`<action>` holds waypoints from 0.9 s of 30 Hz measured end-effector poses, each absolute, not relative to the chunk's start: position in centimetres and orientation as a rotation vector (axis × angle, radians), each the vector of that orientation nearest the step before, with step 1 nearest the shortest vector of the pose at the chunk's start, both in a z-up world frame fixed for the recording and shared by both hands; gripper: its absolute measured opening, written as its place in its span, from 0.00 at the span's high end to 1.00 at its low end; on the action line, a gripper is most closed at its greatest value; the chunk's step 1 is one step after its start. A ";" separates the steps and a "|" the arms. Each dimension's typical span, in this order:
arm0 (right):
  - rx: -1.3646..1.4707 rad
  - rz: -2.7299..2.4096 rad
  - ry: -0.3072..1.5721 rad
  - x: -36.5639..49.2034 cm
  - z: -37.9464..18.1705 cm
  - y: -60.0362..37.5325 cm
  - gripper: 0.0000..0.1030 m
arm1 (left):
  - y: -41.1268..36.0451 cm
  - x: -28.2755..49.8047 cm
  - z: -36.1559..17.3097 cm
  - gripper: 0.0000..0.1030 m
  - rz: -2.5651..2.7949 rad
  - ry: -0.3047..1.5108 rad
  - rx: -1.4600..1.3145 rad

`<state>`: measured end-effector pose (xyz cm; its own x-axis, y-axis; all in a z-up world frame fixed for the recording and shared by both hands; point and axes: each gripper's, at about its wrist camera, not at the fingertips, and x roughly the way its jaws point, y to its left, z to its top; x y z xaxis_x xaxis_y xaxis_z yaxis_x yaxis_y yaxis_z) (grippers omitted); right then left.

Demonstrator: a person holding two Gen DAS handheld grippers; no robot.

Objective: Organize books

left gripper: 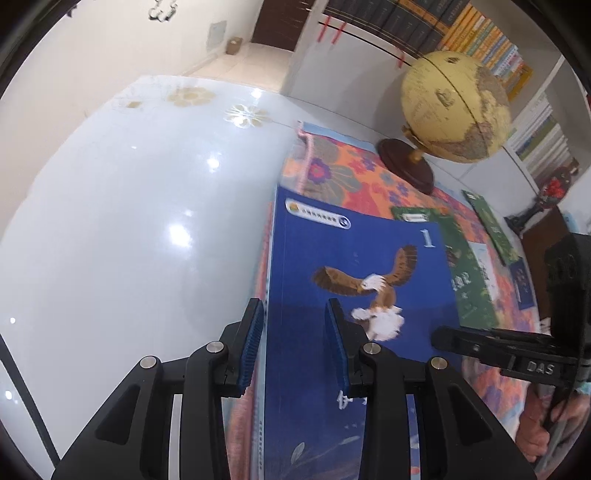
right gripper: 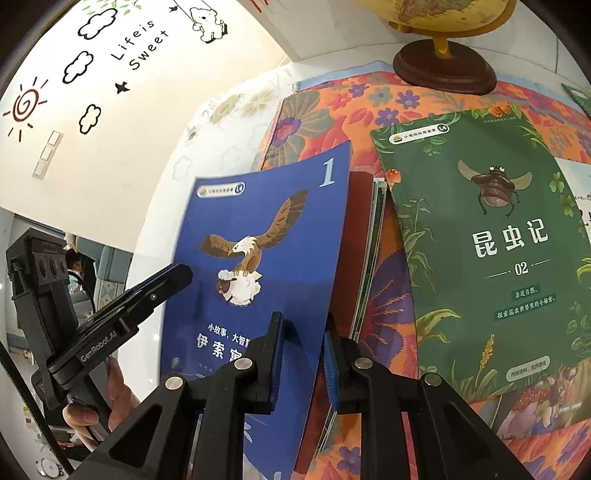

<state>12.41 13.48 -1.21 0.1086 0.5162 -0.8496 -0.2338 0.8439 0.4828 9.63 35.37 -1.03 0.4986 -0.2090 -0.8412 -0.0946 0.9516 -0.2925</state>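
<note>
A blue book with an eagle and a "1" on its cover [left gripper: 354,266] lies on a floral cloth; it also shows in the right wrist view [right gripper: 266,236]. My left gripper [left gripper: 295,328] is open, its pads either side of the book's left spine edge. My right gripper [right gripper: 303,339] is open, its pads either side of the blue cover's lifted right edge. A green insect book marked "02" [right gripper: 480,240] lies to the right, also seen in the left wrist view [left gripper: 465,269]. Another green book [left gripper: 491,225] lies further back.
A yellow globe [left gripper: 454,107] on a dark wooden base [right gripper: 443,66] stands behind the books. The floral cloth [left gripper: 343,173] covers the right part of a glossy white table [left gripper: 129,221]. Bookshelves [left gripper: 461,33] stand behind. More books lie under the blue cover [right gripper: 365,251].
</note>
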 end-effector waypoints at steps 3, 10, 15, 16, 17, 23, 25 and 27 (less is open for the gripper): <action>0.249 0.554 1.355 12.3 -1.1 13.7 0.80 | 35.6 9.8 -1.1 0.70 -0.073 1.050 -0.328; 0.245 0.505 1.330 12.3 -0.5 12.6 0.80 | 35.4 9.4 -0.5 0.68 -0.080 1.024 -0.314; 0.247 0.495 1.291 12.4 0.8 11.5 0.80 | 35.0 9.3 -0.4 0.68 -0.066 1.019 -0.291; 0.249 0.497 1.286 12.3 1.0 11.2 0.80 | 34.9 9.3 -0.3 0.68 -0.063 1.017 -0.281; 0.256 0.502 1.279 12.2 1.2 10.9 0.80 | 34.8 9.2 -0.2 0.68 -0.062 1.015 -0.271; 0.337 0.540 1.231 11.4 3.2 7.0 0.80 | 34.9 8.0 2.2 0.68 -0.019 0.957 -0.290; 0.339 0.514 1.203 11.3 4.1 5.0 0.80 | 33.9 7.7 3.1 0.68 -0.034 0.945 -0.301; 0.334 0.470 1.158 11.1 5.1 2.3 0.78 | 32.0 7.7 3.9 0.68 -0.063 0.939 -0.296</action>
